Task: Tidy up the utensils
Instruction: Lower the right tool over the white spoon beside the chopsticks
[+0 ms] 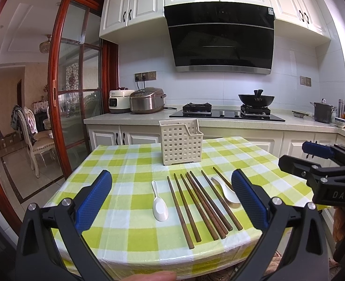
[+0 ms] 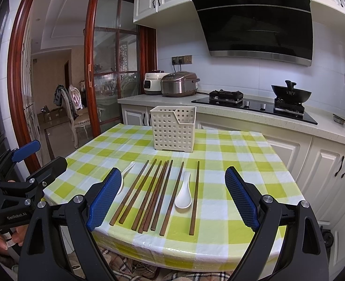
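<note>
Kitchen table [image 2: 231, 164]: chopsticks [image 2: 153, 196] and two spoons [image 2: 183, 194] lie untouched before basket [image 2: 172, 128]; left gripper [image 1: 171, 201], right gripper [image 2: 172, 199] both spread, empty; risk: touching chopsticks roll when pinched.

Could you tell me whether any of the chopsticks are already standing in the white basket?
No, the chopsticks all lie flat on the checked tablecloth in front of the white basket, between two white spoons.

You see a green, yellow and white checked plastic tablecloth [image 2: 231, 164], a cream perforated plastic utensil basket [image 2: 173, 130], dark brown wooden chopsticks [image 2: 153, 194] and two glossy white ceramic spoons [image 2: 184, 192].
</note>
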`<state>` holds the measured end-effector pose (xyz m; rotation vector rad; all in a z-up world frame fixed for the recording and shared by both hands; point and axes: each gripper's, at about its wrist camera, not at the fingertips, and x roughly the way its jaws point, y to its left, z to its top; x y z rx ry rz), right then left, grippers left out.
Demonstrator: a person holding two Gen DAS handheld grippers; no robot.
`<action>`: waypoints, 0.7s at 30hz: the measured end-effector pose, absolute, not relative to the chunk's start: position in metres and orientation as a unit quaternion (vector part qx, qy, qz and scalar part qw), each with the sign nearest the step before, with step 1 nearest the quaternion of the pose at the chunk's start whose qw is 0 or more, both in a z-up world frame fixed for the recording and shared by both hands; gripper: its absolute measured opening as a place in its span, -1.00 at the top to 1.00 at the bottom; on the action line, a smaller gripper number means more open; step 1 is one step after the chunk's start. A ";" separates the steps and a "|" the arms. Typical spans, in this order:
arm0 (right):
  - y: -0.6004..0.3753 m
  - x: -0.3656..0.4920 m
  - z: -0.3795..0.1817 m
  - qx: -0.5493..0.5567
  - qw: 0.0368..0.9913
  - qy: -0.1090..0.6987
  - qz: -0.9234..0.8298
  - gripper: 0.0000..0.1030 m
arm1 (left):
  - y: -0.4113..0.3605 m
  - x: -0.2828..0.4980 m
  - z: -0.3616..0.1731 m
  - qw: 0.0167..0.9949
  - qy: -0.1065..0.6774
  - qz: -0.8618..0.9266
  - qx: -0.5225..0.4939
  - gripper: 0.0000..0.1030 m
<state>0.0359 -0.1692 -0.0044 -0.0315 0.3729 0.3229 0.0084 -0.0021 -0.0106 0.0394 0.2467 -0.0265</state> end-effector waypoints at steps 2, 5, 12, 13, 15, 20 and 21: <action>-0.168 0.040 -0.010 -0.013 0.969 0.192 0.155 -0.64 | 0.000 0.012 -0.012 0.991 0.129 -0.016 0.020 -0.92; -0.176 0.056 -0.015 -0.005 0.965 0.216 0.148 -0.64 | 0.006 0.020 -0.016 0.990 0.142 -0.012 0.021 -0.92; -0.166 0.094 -0.039 -0.010 0.954 0.265 0.139 -0.64 | 0.023 0.058 -0.038 0.977 0.211 0.008 0.023 -0.91; -0.166 0.101 -0.042 -0.008 0.952 0.271 0.139 -0.64 | 0.025 0.063 -0.041 0.976 0.218 0.010 0.025 -0.91; -0.164 0.119 -0.048 0.000 0.949 0.284 0.135 -0.64 | 0.031 0.078 -0.054 0.969 0.244 0.018 0.024 -0.91; -0.161 0.163 -0.064 0.008 0.939 0.321 0.124 -0.64 | 0.053 0.105 -0.072 0.960 0.280 0.014 -0.016 -0.91; -0.160 0.172 -0.068 0.008 0.936 0.330 0.123 -0.64 | 0.059 0.112 -0.075 0.957 0.289 0.015 -0.029 -0.91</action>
